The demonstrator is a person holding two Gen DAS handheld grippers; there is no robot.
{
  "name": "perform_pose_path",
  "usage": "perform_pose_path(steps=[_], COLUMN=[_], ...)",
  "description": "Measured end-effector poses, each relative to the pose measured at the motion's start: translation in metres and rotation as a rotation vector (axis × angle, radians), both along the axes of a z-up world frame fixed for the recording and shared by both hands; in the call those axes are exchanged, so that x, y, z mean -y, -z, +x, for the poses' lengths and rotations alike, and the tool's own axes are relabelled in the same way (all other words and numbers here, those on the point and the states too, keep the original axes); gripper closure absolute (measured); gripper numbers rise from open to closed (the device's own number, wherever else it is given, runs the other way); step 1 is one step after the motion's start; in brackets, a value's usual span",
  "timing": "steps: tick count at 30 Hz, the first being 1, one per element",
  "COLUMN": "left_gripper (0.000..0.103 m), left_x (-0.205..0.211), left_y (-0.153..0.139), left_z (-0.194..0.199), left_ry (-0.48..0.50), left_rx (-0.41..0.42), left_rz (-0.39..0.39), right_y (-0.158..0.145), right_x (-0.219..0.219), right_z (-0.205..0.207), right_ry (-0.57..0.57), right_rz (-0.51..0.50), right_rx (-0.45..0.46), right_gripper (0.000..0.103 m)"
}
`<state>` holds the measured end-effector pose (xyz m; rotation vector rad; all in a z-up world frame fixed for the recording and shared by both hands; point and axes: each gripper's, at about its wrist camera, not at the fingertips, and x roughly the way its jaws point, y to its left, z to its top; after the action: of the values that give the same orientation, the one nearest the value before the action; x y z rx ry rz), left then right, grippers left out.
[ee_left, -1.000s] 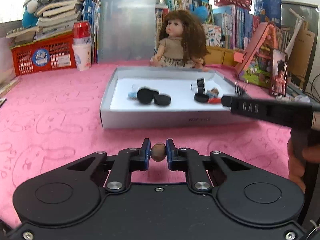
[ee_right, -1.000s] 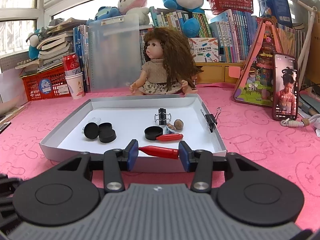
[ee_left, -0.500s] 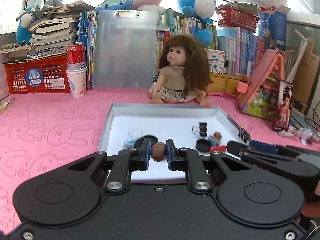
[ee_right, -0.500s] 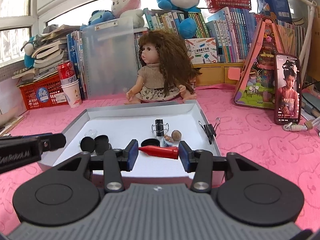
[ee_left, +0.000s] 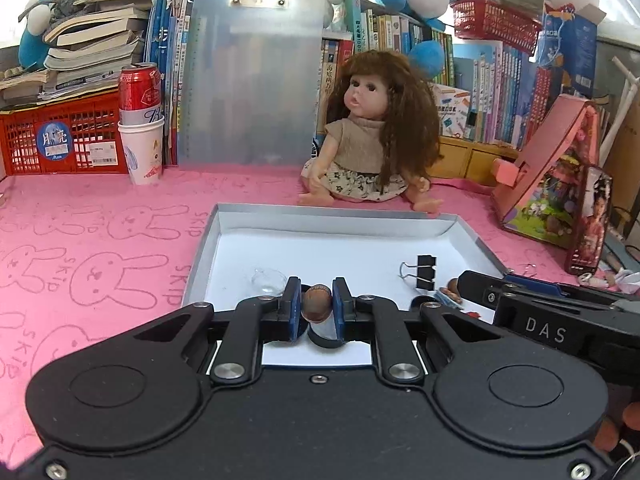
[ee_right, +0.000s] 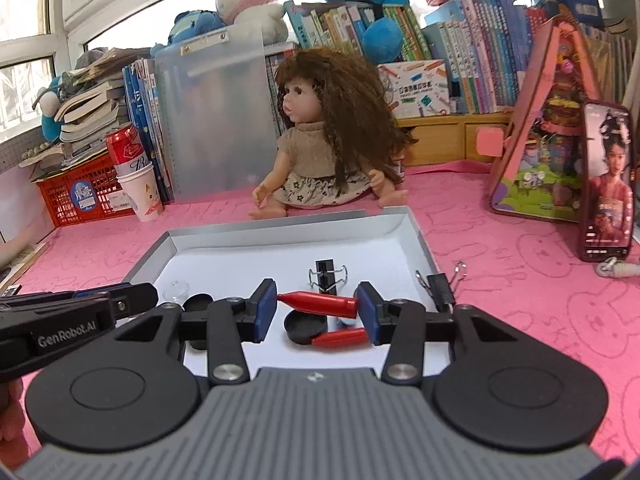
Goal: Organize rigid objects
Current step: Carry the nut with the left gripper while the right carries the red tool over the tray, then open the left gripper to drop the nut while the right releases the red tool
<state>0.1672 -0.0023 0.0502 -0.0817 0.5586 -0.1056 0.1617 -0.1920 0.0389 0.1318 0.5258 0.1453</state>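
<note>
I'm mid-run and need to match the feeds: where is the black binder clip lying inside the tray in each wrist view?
Left wrist view: binder clip lies right of centre in the tray, beyond the left gripper.
Right wrist view: the same clip stands near the centre, just beyond the red cone in the right gripper.
Shared landmark: the doll behind the tray.
</note>
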Motion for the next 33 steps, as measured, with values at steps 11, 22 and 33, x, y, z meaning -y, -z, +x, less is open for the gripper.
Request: perform_pose_path(steps=[11, 22, 33], left_gripper=[0.088, 0.088, 0.088], left_x=[0.000, -0.002, -0.004], left_y=[0.018, 0.028, 0.038], left_z=[0.030, 0.054, 0.072], left_ry=[-0.025, -0.041, -0.056], left_rx=[-0.052, -0.073, -0.096], left_rz=[0.011, 0.010, 0.016], right_y=[0.015, 0.025, 0.033], right_x=[-0.005, -0.002, 0.001], right_z=[0.035, 0.066, 0.082], right_ry=[-0.046, -0.100, -0.090], right_rz=[0.019, 0.096, 0.103], right_rx=[-0.086, -0.155, -0.186], right_gripper=[0.053, 0.054, 0.053])
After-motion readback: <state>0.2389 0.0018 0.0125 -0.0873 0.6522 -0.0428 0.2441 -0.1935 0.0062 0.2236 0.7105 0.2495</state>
